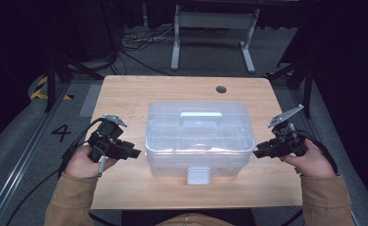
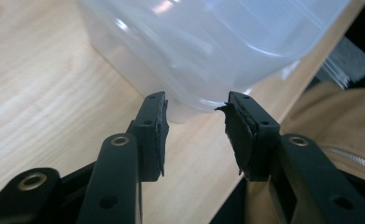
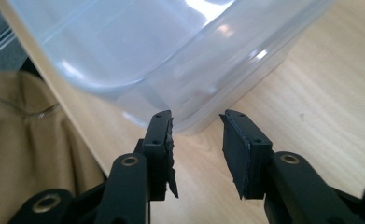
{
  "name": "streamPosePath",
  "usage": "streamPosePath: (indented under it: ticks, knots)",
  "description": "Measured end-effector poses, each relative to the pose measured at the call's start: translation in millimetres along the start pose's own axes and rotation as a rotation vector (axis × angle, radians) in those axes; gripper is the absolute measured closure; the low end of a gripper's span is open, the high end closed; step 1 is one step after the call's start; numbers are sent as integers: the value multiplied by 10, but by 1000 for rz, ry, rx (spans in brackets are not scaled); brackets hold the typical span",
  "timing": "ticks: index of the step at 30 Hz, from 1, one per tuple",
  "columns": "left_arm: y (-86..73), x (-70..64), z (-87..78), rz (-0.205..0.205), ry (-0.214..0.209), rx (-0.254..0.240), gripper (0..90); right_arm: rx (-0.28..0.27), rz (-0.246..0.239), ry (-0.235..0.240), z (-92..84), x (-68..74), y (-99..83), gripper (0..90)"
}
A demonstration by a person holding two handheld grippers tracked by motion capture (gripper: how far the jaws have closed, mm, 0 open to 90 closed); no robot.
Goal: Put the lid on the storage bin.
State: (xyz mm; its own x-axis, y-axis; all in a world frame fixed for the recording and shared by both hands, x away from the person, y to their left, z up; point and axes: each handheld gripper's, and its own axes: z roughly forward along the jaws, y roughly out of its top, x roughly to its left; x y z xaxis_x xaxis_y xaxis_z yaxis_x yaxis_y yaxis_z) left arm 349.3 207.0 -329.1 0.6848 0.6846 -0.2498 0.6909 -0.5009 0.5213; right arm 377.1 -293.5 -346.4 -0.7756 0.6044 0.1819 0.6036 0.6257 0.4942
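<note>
From above, we see a clear plastic box [image 1: 200, 138] with a lid sitting in the middle of the wooden worktop [image 1: 125, 94], its latch facing the person's side. The left hand-held gripper [image 1: 133, 153] is held just beside the box's left end, and the right hand-held gripper [image 1: 259, 149] just beside its right end. Both point inward at the box. A hand [image 1: 82, 162] in a tan sleeve holds the left tool, and the other hand [image 1: 309, 159] holds the right one.

In the left gripper view, we look along the left hand-held gripper [image 2: 196, 128]. It is released, with a clear gap between the pads and nothing in it. The rounded lower corner of the box [image 2: 203, 42] lies just ahead of the tips, resting on the worktop [image 2: 45, 93].

In the right gripper view, we find the right hand-held gripper [image 3: 196, 140] likewise released, with bare worktop [image 3: 320, 102] showing through the gap. The corner of the box [image 3: 161, 51] stands just beyond the tips, apart from the pads.
</note>
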Motion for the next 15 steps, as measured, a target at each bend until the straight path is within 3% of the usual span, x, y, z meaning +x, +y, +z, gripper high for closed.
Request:
streamPosePath:
  ticks: [8, 15]
  knots:
    - [-121, 142, -120, -67, 84, -154, 592, -163, 60, -60, -109, -209, -20, 567]
    - [-231, 284, -131, -110, 162, -238, 593, -278, 133, -109, -156, -421, -92, 551]
